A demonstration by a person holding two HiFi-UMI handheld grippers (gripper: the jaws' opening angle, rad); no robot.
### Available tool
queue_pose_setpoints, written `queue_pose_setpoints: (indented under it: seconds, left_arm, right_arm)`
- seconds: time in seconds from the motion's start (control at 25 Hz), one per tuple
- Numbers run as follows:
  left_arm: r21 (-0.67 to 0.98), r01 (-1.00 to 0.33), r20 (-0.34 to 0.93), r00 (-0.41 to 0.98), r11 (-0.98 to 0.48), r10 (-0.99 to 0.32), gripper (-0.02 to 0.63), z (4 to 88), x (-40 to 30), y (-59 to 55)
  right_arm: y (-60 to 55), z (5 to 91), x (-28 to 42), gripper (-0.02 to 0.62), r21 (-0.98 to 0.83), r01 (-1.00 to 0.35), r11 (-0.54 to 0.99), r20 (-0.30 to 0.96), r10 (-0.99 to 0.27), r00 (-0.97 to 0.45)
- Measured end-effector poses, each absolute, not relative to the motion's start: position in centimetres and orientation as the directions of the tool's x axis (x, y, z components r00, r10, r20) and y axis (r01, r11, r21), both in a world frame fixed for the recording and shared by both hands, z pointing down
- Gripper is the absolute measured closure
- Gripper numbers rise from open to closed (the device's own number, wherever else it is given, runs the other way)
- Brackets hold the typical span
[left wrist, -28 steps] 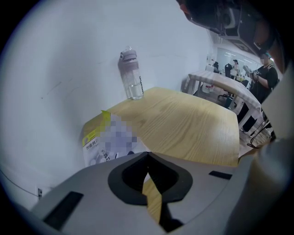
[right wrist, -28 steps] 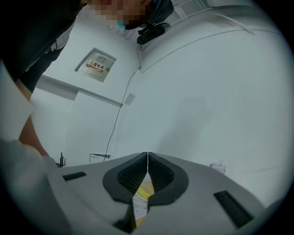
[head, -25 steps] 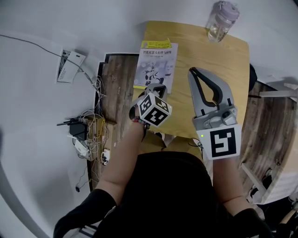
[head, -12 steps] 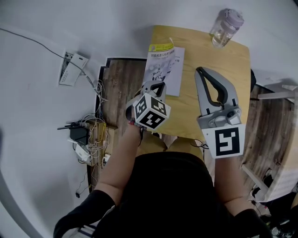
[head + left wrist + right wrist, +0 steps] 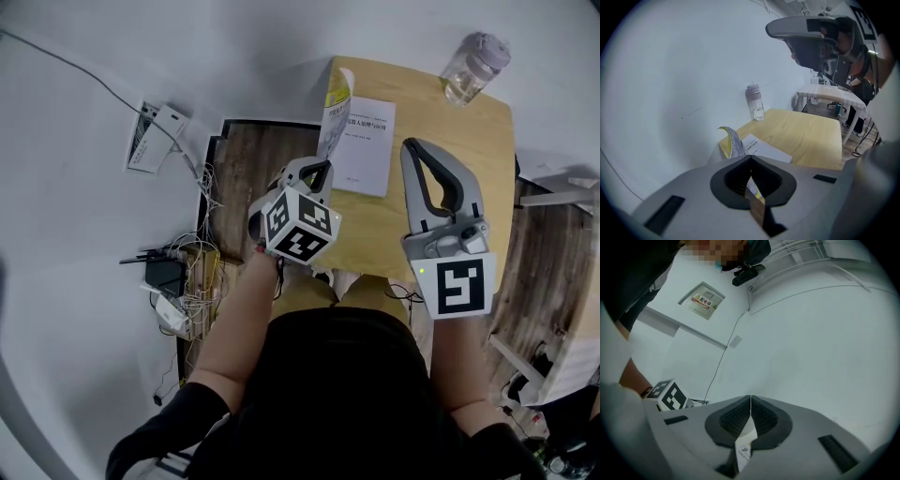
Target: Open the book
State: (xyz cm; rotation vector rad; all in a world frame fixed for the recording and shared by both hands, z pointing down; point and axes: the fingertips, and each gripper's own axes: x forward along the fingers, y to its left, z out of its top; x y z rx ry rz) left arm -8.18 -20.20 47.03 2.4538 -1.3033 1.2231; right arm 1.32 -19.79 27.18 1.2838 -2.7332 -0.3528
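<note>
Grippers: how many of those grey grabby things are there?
2. The left gripper pinches the lifted cover of the book at the left edge of the table. The right gripper hovers shut over the table, right of the book. None seem hidden.

Overhead plus low views, table (image 5: 450,169) shared

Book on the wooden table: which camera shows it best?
The head view: the yellow-covered paper book lies nearly whole from above, cover lifted. The left gripper view shows it low and partly hidden. The right gripper view faces the white wall instead.
</note>
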Motion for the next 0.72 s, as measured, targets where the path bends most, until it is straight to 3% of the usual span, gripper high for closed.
queue_pose_setpoints:
  seconds: [0.72]
  left_arm:
    - [-0.261, -0.742, 0.676, 0.317, -0.618, -0.666, 0.594, 47.2, -14.8, -20.1]
  right_arm:
    - [-18.9, 27.2, -4.4, 0.566, 0.264, -0.763, 0.59, -0.008, -0.79, -0.613]
